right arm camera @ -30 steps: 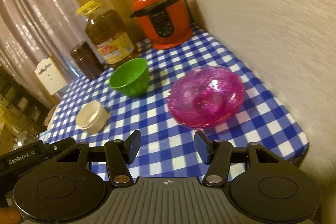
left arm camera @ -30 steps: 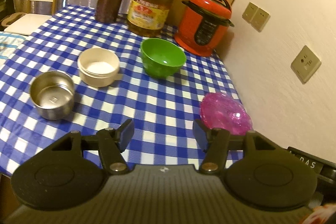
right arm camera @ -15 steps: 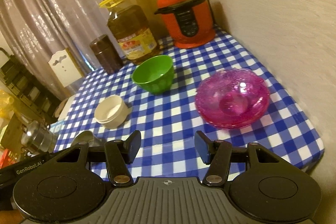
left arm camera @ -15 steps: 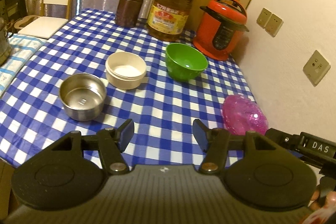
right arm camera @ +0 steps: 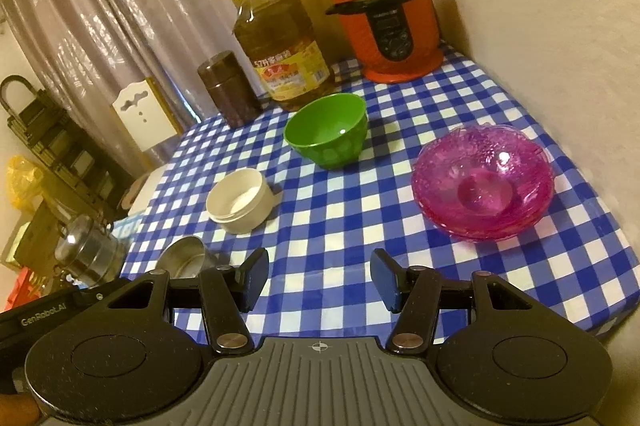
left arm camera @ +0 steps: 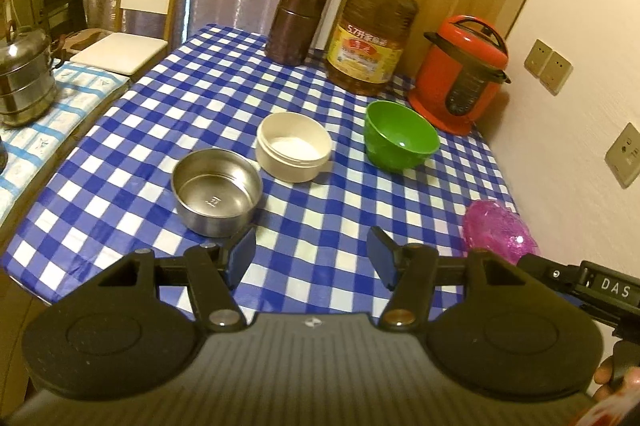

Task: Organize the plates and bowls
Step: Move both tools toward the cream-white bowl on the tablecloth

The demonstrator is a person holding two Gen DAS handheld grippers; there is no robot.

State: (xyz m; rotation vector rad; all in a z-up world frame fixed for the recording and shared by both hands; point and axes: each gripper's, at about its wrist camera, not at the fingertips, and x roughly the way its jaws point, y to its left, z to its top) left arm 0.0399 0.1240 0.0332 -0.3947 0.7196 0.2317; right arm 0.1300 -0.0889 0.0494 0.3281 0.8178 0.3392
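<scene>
On the blue checked tablecloth (left arm camera: 152,130) stand a steel bowl (left arm camera: 216,192), a cream bowl (left arm camera: 294,146) and a green bowl (left arm camera: 400,136). A pink glass bowl stack (right arm camera: 482,182) sits near the right edge, also partly seen as pink glass (left arm camera: 498,230) in the left wrist view. My left gripper (left arm camera: 312,258) hangs open above the table's near edge, just in front of the steel bowl, holding nothing. My right gripper (right arm camera: 320,280) is open too, empty, short of the pink stack and left of it. The steel bowl (right arm camera: 186,258) shows half hidden behind the left gripper's body.
At the back stand a brown canister (left arm camera: 296,24), a big oil bottle (left arm camera: 372,34) and a red pressure cooker (left arm camera: 460,74). The wall (left arm camera: 580,106) runs along the right side. A chair (left arm camera: 140,10) and a steel steamer pot (left arm camera: 24,78) stand left of the table.
Both grippers have drawn back from the table, so the bowls look farther off and more of the room shows. Both stay open; no bowl has moved.
</scene>
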